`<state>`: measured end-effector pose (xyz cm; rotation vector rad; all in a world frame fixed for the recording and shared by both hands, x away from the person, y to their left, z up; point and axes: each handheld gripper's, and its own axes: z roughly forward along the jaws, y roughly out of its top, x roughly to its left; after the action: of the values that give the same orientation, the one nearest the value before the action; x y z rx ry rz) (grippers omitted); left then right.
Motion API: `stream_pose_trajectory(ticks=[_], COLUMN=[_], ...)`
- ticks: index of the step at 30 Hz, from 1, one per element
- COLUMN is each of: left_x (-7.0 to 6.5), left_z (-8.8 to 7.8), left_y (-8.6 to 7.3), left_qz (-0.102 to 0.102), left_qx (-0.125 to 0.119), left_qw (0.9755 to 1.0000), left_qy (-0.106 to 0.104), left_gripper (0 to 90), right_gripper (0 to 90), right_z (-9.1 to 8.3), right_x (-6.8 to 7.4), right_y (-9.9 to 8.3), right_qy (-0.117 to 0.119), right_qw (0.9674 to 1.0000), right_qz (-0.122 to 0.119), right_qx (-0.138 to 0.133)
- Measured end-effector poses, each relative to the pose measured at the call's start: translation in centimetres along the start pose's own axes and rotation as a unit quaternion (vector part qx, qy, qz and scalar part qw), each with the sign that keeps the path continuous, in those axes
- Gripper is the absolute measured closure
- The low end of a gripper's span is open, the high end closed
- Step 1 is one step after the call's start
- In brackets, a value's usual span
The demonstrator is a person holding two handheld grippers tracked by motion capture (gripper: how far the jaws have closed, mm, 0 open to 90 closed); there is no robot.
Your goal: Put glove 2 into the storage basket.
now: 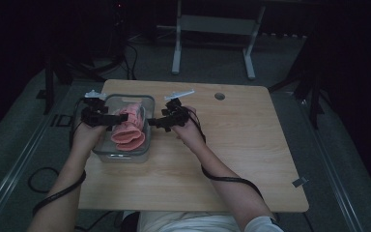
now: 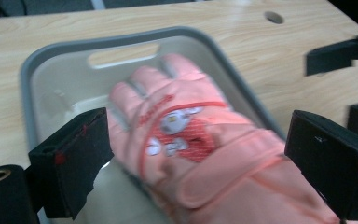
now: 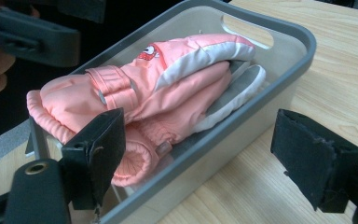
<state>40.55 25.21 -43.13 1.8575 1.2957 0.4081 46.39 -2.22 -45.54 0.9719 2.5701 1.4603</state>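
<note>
High view: wooden table (image 1: 251, 145) on grey carpet (image 1: 9, 130), both tools gaping.

- In my left gripper view the pink glove (image 2: 191, 144) is smeared by blur, so I can't read its red lettering or make out the small white figure; its cuff runs off the bottom edge.
- The grey tub (image 3: 279, 79) hides the lower glove's fingers in my right gripper view.
- From the high view, I can't tell whether the left gripper (image 1: 107, 118) touches the gloves.
</note>
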Motion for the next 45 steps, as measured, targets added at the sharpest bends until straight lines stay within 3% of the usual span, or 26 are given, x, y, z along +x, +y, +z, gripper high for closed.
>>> stream_pose_trajectory(ticks=[8,12,19,26,31,37,41,45], left_x=[-3.9,-5.7,-8.8,-12.0,-14.4,-15.4,-16.2,-16.7], left_z=[-0.5,-0.5,-0.4,-0.2,0.5,1.5,2.5,3.3], left_y=[0.1,-0.3,-0.8,-1.8,-3.1,-4.4,-5.4,-6.1], left_qz=[0.062,0.070,0.095,0.124,0.152,0.149,0.164,0.157], left_qx=[-0.023,-0.035,-0.042,-0.042,-0.031,-0.024,-0.013,-0.008], left_qw=[0.9967,0.9942,0.9894,0.9825,0.9759,0.9721,0.9692,0.9668], left_qy=[-0.047,-0.074,-0.102,-0.133,-0.153,-0.179,-0.183,-0.201], left_gripper=[6.6,6.6,6.7,6.7,6.6,6.6,6.6,6.6], right_gripper=[17.8,17.8,17.7,17.7,17.5,17.5,17.5,17.5], right_z=[-1.5,-2.4,-3.9,-5.2,-6.0,-6.6,-7.0,-7.3], right_x=[-0.3,-0.6,-1.3,-2.1,-2.4,-2.8,-2.9,-3.0], right_y=[-0.8,-1.4,-2.8,-4.6,-6.1,-8.0,-9.0,-10.0], right_qy=[-0.003,-0.006,-0.012,-0.019,-0.019,-0.020,-0.019,-0.017], right_qw=[0.9999,0.9999,0.9998,0.9997,0.9998,0.9997,0.9997,0.9997], right_qz=[-0.010,-0.011,-0.015,-0.014,-0.009,-0.008,-0.012,-0.015], right_qx=[-0.005,-0.007,-0.003,0.002,0.001,0.011,0.012,0.014])
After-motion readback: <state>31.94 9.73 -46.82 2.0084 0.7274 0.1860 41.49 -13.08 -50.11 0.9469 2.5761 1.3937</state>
